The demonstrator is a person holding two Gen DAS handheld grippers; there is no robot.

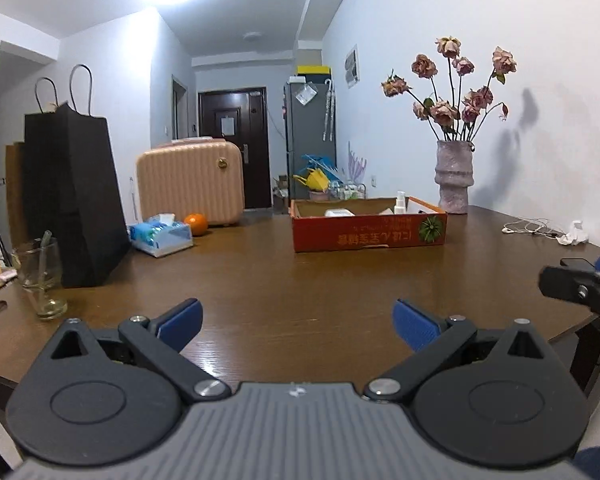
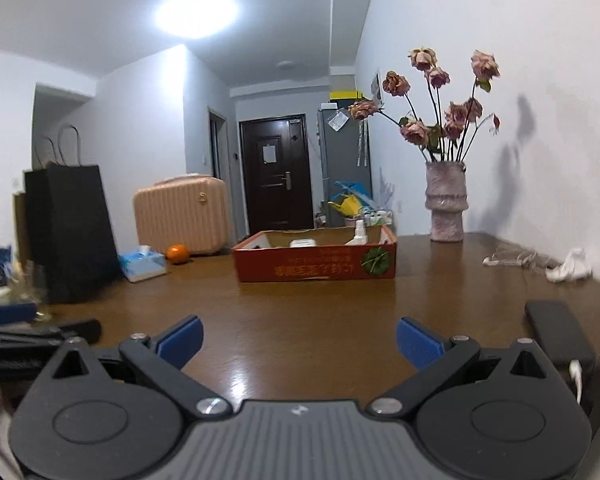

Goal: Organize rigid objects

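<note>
Left gripper point(image 1: 296, 326): jaws spread wide, nothing between them, low over the brown surface point(image 1: 300, 280).
Right gripper point(image 2: 298, 338): jaws released wide, holding nothing.
Cardboard box point(image 1: 370, 226): at 12 o'clock on the surface, holding a white spray bottle point(image 1: 400, 202) and a white case point(image 1: 339, 213).
Black device point(image 2: 556, 330): at 3 o'clock, just beside the right gripper.
Vase point(image 2: 446, 206): at 1 o'clock, behind the box.

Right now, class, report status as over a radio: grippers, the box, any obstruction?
Left gripper open, empty; right gripper open, empty. Red cardboard box mid-table, white spray bottle inside. Bare brown wooden table between, nothing in the way.
</note>
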